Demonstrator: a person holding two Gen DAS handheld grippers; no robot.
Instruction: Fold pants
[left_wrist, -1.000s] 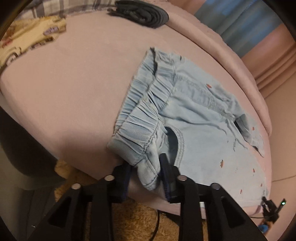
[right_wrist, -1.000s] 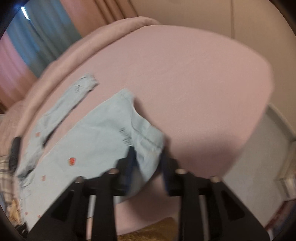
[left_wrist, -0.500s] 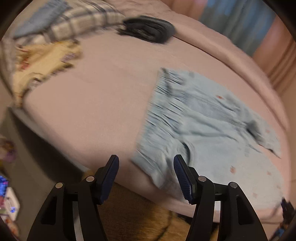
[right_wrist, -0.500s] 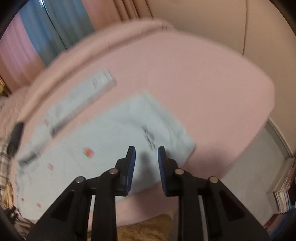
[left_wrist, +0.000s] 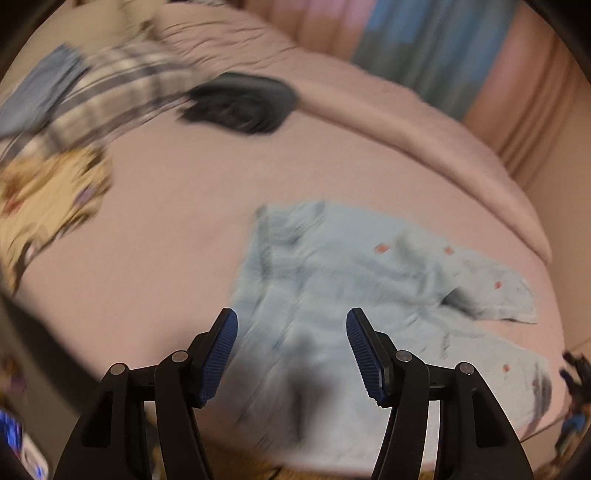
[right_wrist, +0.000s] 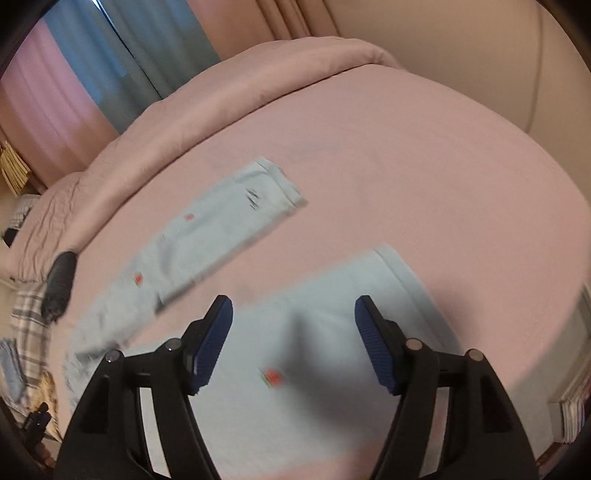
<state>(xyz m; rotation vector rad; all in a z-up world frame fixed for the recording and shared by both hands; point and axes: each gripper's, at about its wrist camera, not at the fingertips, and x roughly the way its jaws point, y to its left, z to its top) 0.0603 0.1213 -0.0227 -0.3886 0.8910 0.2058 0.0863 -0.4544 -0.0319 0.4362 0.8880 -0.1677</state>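
So the pants (left_wrist: 369, 295) are laid out flat on the pink bed (left_wrist: 177, 229), light blue denim with little red spots, waistband end toward the left and the two legs spread apart toward the right, probably so they can be folded one leg over the other. Left gripper (left_wrist: 291, 350) hangs over the near waistband end, jaws wide apart, holding nothing. Right gripper (right_wrist: 293, 341) is the same deal over the near leg, spread wide and empty. Far left there's a dark bundle (left_wrist: 240, 103) and a plaid cloth (left_wrist: 110, 99), well apart from the pants. No fold made yet, I'd say.
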